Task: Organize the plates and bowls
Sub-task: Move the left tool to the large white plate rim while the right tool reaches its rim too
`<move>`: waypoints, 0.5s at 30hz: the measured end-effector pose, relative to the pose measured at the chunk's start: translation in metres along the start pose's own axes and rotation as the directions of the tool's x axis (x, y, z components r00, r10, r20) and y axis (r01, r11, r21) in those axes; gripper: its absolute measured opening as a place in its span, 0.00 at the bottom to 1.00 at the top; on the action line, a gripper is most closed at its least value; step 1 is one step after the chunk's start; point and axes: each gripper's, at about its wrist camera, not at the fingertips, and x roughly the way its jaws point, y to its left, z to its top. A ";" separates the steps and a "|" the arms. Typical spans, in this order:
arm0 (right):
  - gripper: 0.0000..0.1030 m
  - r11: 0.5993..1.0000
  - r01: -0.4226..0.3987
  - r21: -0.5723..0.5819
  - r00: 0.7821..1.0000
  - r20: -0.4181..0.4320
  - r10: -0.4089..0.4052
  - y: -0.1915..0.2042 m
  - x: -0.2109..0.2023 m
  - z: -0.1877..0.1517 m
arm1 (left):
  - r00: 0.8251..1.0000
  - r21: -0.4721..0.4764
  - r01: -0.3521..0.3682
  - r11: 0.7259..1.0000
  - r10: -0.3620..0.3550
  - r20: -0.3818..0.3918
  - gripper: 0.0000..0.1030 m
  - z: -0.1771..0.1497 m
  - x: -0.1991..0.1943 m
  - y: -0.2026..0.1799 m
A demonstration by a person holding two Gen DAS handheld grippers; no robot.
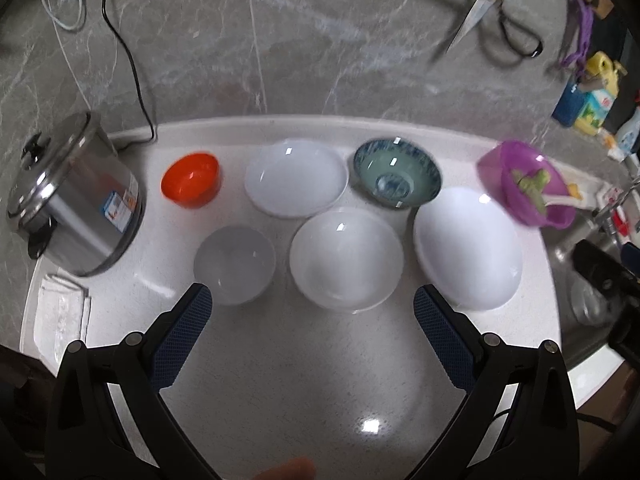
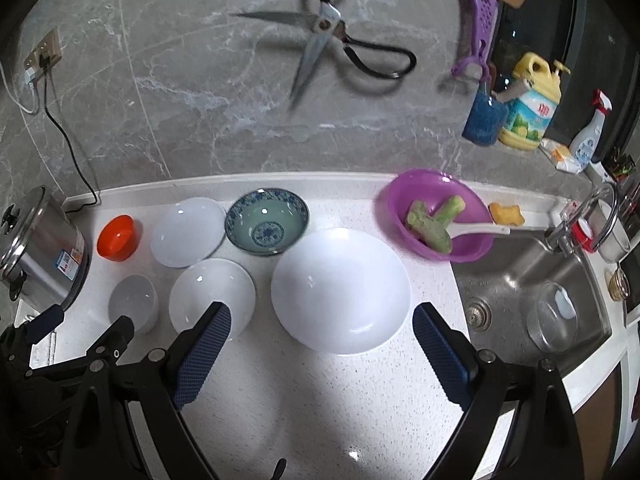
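On the white counter stand an orange bowl (image 1: 191,185) (image 2: 119,237), a white plate (image 1: 296,194) (image 2: 188,231), a blue-green patterned bowl (image 1: 397,178) (image 2: 267,226), a grey bowl (image 1: 234,264) (image 2: 134,302), a white bowl (image 1: 346,258) (image 2: 211,294) and a large white plate (image 1: 468,248) (image 2: 341,290). A purple bowl (image 1: 526,182) (image 2: 438,214) holds green vegetable pieces and a white spoon. My left gripper (image 1: 312,300) (image 2: 86,322) is open, hovering before the grey and white bowls. My right gripper (image 2: 322,318) is open and empty before the large plate.
A steel pot (image 1: 76,196) (image 2: 38,248) stands at the left, a folded cloth (image 1: 60,312) in front of it. A steel sink (image 2: 532,292) with a glass bowl lies right. Scissors (image 2: 320,44) hang on the marble wall. Detergent bottles (image 2: 528,108) stand at the back right.
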 end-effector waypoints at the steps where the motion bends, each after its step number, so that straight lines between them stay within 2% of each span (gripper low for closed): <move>1: 0.92 1.000 -0.002 0.005 1.000 -0.011 0.002 -0.003 0.006 -0.003 | 1.000 -0.004 0.006 1.000 -0.006 -0.016 0.98 -0.002 0.007 0.000; 4: 0.92 0.999 -0.022 0.035 0.999 -0.037 0.023 -0.018 0.023 -0.015 | 0.998 -0.013 0.027 1.000 -0.027 -0.063 0.97 -0.011 0.031 0.001; 6: 0.92 0.997 -0.041 0.070 0.997 -0.061 0.045 -0.033 0.038 -0.024 | 0.996 -0.014 0.047 0.999 -0.047 -0.079 0.91 -0.018 0.045 0.000; 8: 0.92 0.988 -0.078 0.130 0.993 -0.082 0.089 -0.052 0.053 -0.032 | 0.995 -0.013 0.025 1.000 -0.026 -0.092 0.91 -0.027 0.058 -0.001; 9: 0.92 0.983 -0.089 0.160 0.992 -0.080 0.102 -0.062 0.059 -0.036 | 0.995 -0.017 0.023 1.000 -0.024 -0.095 0.90 -0.030 0.064 -0.001; 12: 0.92 0.960 -0.136 0.246 0.987 -0.049 0.152 -0.098 0.075 -0.044 | 0.990 -0.056 0.088 0.995 -0.094 -0.109 0.90 -0.038 0.082 -0.002; 15: 0.92 0.936 -0.188 0.297 0.980 -0.008 0.199 -0.132 0.093 -0.047 | 0.980 -0.035 0.125 0.992 -0.128 -0.153 0.89 -0.039 0.103 -0.018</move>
